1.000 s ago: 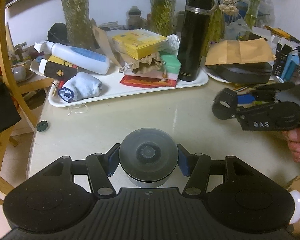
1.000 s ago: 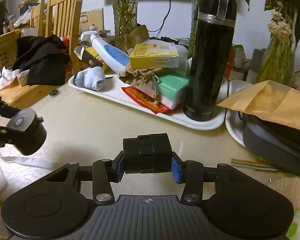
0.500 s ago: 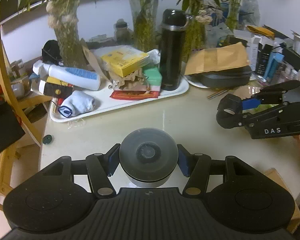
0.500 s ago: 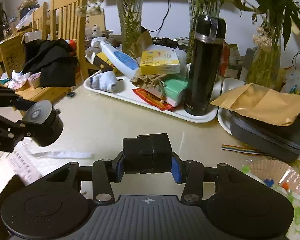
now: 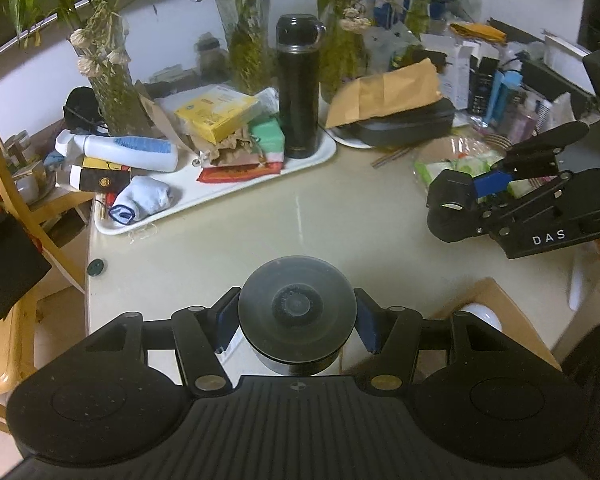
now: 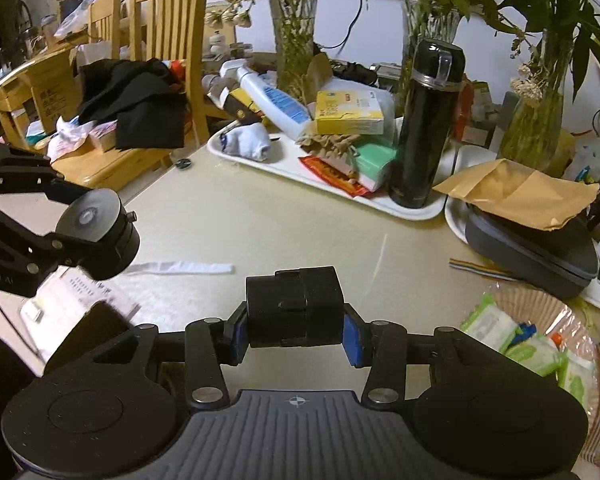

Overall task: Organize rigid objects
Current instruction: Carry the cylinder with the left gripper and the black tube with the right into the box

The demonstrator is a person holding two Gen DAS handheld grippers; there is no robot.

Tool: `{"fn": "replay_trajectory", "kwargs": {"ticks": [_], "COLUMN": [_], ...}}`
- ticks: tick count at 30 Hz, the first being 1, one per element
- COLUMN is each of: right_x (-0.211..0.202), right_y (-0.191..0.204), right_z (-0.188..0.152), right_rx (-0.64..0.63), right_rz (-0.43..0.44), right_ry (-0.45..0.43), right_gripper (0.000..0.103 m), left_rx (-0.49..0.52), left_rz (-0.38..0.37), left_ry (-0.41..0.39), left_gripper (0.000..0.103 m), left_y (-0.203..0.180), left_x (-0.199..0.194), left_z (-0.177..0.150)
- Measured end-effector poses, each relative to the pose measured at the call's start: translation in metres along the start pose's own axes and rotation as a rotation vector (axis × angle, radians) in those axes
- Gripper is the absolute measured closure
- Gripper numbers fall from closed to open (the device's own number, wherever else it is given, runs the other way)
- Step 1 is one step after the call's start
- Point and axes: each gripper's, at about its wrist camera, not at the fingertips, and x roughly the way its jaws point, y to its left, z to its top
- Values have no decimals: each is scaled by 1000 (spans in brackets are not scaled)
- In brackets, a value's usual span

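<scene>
My left gripper (image 5: 296, 322) is shut on a round black suction-cup mount (image 5: 297, 314), its grey disc facing the camera, held above the near edge of the beige table (image 5: 300, 216). In the right wrist view the same mount (image 6: 98, 236) hangs at the left in that gripper. My right gripper (image 6: 296, 330) is shut on a black box-shaped block (image 6: 295, 306), blue pads pressed on both sides. From the left wrist view the right gripper (image 5: 476, 196) floats at the right with that block (image 5: 448, 206) at its tip.
A white tray (image 5: 316, 156) at the back holds a tall black flask (image 5: 299, 88), yellow box (image 5: 216, 114), white bottle (image 5: 130, 148) and rolled sock (image 5: 144, 200). A grey case under brown paper (image 6: 528, 244), vases, wooden chairs (image 6: 168, 40), and a paper strip (image 6: 180, 269) surround it.
Both grippers have risen and pulled back from the table with their objects still held; the tray and flask look smaller and farther, and more of the table shows.
</scene>
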Motion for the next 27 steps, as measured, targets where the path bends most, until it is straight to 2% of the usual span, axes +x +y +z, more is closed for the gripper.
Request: {"fn": "replay_trajectory", "kwargs": {"ticks": [5,13,27], "right_x": [-10,-25,-42], "right_y": [9,32,56], "right_z": [-4,-15,-38], "right_rx": [0,7,12], "right_rz": [7,47,78], "right_ry": [39,120,184], "right_gripper": [55,55,54], "left_rx": [43,57,19], "left_rz": [17,16,-27], "left_ry": [25,83,206], "left_gripper": [46,46,46], "left_y": [-7,-23,-45], "left_x": [-12,-20,-15], "left_z": [-6,-20,-49]}}
